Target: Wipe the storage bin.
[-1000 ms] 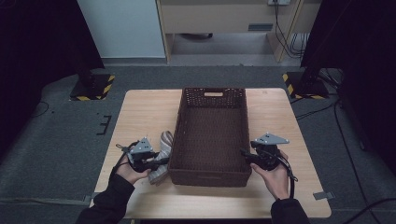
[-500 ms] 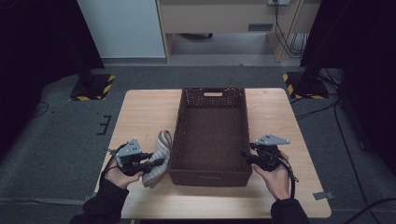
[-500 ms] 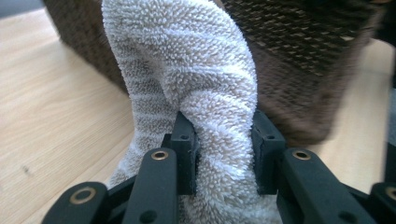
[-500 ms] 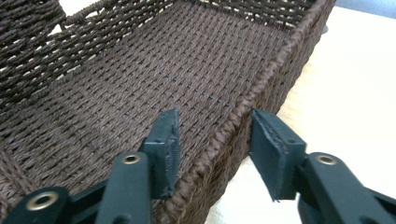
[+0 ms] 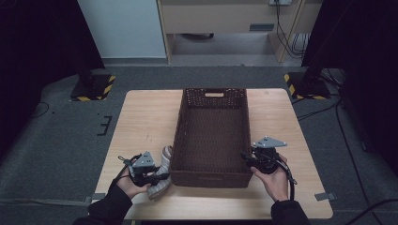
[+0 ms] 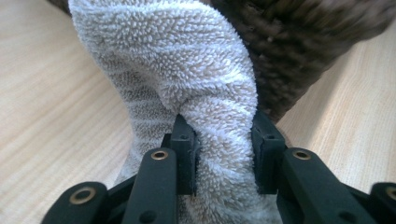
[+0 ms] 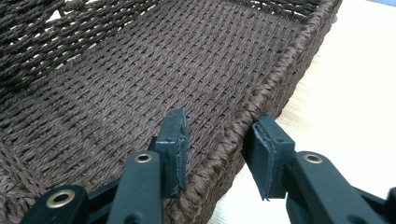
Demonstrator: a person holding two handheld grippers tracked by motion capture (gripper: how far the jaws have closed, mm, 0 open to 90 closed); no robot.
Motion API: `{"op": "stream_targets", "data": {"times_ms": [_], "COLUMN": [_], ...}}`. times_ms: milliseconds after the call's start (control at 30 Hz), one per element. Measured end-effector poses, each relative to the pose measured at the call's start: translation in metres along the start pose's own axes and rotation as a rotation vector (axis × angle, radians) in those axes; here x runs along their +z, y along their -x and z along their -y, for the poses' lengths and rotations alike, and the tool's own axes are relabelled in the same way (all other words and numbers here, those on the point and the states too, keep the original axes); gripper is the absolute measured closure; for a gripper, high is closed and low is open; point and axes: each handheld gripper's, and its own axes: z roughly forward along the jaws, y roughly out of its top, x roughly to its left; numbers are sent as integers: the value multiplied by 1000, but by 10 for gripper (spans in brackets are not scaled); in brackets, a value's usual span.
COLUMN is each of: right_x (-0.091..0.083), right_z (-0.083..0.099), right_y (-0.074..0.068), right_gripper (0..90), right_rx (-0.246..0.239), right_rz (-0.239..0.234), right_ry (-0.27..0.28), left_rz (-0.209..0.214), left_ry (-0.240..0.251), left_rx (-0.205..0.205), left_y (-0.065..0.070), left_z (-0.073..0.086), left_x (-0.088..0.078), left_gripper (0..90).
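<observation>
Towel: you have the grey-and-white striped terry towel pinched in your left gripper, a thick fold of it squeezed between the two pads. It lies on the desk near the front-left corner, bunched up against the outside of the basket's left wall.

Basket: the dark woven basket sits in the middle of the desk, long axis running from front edge to back, with nothing inside that you can see.

What changed, left: compared with a second ago, your left hand and the towel sit a little closer to the front edge, and the grip looks the same. Judged from that, the towel is secured and ready to be lifted.

What changed, right: your right gripper has just been closing, and the basket's right rim stands between its jaws near the front-right corner. The pads straddle the rim with a small gap on each side, so you are not yet clamping it. The hand itself has kept its place.

What it means: you appear to be steadying the basket before bringing the towel over its wall.

Towel relative to right gripper: well apart, the whole basket lies between them.
</observation>
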Motion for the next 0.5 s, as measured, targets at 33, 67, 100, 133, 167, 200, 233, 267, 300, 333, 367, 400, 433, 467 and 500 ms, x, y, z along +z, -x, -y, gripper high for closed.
{"op": "stream_targets", "data": {"times_ms": [33, 67, 100, 133, 167, 200, 233, 267, 300, 333, 367, 400, 433, 467, 500], "right_x": [0, 0, 0, 0, 0, 0, 0, 1, 1, 2, 2, 3, 3, 3, 3], "right_z": [0, 0, 0, 0, 0, 0, 0, -1, -1, -1, -2, -2, -2, -2, -2], "right_y": [0, 0, 0, 0, 0, -1, -2, -3, -4, -4, -5, -6, -7, -7, -7], "right_gripper": [603, 603, 603, 604, 604, 607, 607, 607, 609, 609, 609, 610, 610, 611, 611], "right_rx": [1, 2, 0, 0, 2, 8, 12, 19, 23, 16, 21, 27, 24, 27, 25], "right_rz": [1, 1, 1, 1, 0, 0, 0, 0, -3, -1, -1, -1, 5, 6, 5], "right_ry": [1, 2, 3, 2, 2, 0, 1, 3, 2, 6, 7, 4, 8, 7, 9], "left_rz": [-2, -4, -8, -8, -8, -9, -8, -9, -14, -18, -19, -21, -21, -22, -21], "left_ry": [10, 25, 43, 68, 91, 115, 136, 154, 165, 165, 160, 152, 138, 120, 106], "left_rx": [-6, -12, -14, -19, -17, -19, -16, -14, -5, 7, 19, 25, 33, 37, 35], "left_y": [-1, -2, -2, -2, -2, -1, 0, 1, 2, 3, 4, 5, 6, 7, 7], "left_z": [-1, -1, -3, -5, -6, -8, -10, -12, -14, -15, -16, -16, -15, -13, -11], "left_x": [-3, -8, -13, -19, -26, -32, -39, -44, -48, -50, -51, -49, -46, -43, -38], "left_gripper": [668, 667, 667, 667, 666, 666, 666, 666, 666, 665, 666, 666, 666, 666, 666]}}
